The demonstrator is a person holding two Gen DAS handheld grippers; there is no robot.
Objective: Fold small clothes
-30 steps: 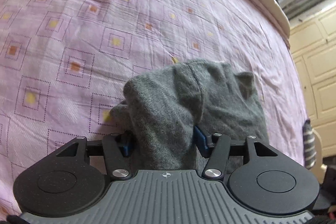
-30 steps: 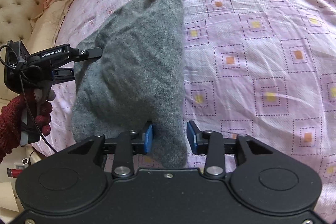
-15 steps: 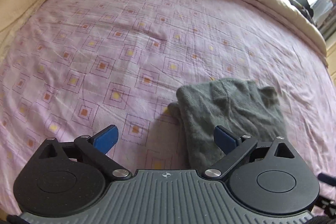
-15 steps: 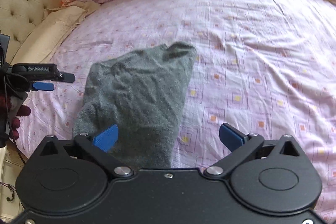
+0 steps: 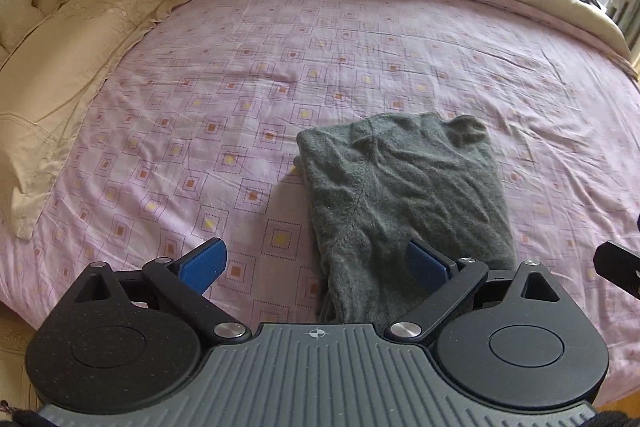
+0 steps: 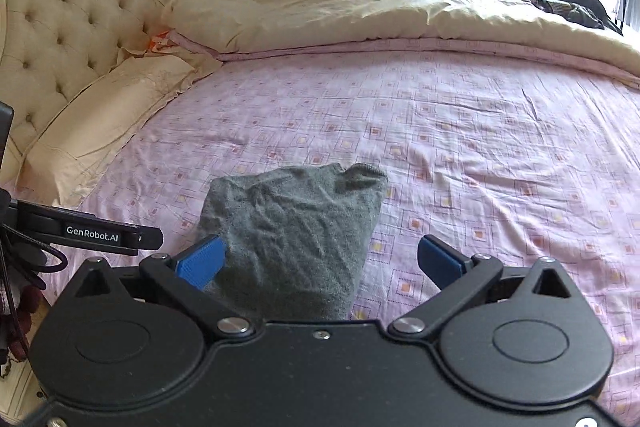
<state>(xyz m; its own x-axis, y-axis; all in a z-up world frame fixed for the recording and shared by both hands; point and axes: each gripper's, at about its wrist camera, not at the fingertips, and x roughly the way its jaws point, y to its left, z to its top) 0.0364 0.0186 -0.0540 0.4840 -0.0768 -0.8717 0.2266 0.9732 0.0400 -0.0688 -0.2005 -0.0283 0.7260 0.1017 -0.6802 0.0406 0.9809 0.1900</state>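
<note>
A grey knitted garment (image 5: 404, 199) lies folded into a rough rectangle on the pink patterned bed sheet (image 5: 280, 59). My left gripper (image 5: 316, 261) hangs above its near edge, wide open, blue pads apart and touching nothing. In the right wrist view the same garment (image 6: 296, 227) lies flat below my right gripper (image 6: 320, 261), which is also wide open and holds nothing. The left gripper's black body (image 6: 92, 233) shows at the left edge of that view, beside the garment. A black tip of the right gripper (image 5: 618, 267) shows at the right edge of the left wrist view.
A cream pillow (image 5: 60, 75) lies at the left by the tufted headboard (image 6: 92, 3). A cream duvet (image 6: 380, 11) is bunched along the far side, with dark clothes (image 6: 568, 3) on it near the window. A hand in a dark red glove (image 6: 24, 311) holds the left gripper.
Both grippers let go of the grey garment, opened wide, and rose and drew back from it. The garment now lies flat on the sheet, and more of the bed is in view.
</note>
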